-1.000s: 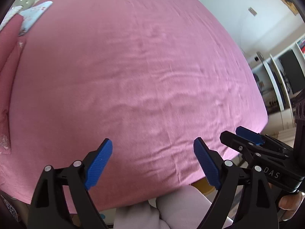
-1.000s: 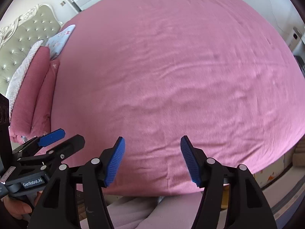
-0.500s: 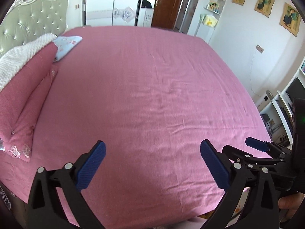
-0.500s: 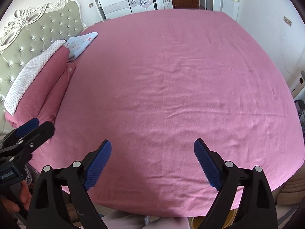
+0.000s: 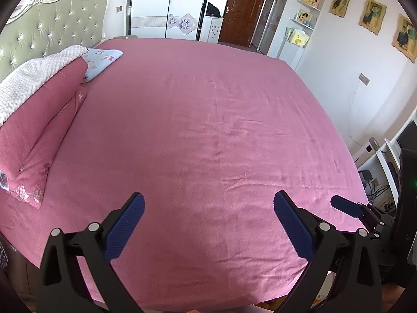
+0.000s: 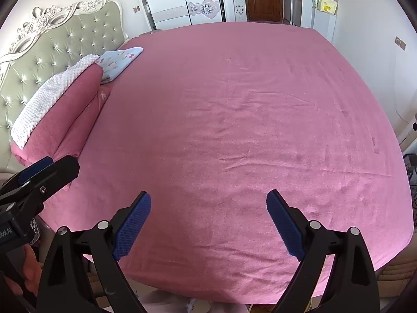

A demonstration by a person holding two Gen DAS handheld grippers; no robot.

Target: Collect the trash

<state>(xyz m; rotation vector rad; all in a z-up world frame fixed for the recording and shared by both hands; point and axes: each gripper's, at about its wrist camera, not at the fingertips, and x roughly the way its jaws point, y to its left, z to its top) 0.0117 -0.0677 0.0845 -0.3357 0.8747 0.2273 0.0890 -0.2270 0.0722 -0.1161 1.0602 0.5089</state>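
Facing pink bed (image 5: 208,130), hand-held grippers (image 5: 208,216) agape.

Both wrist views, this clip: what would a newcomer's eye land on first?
The big pink bedspread fills nearly the whole frame in both views, smooth and with no trash showing on it. At its left end, pink pillows under a white knitted cover lean against a tufted green headboard, with a pale blue patterned pillow beyond them. In the foreground the left gripper and right gripper hover open and empty above the near edge.
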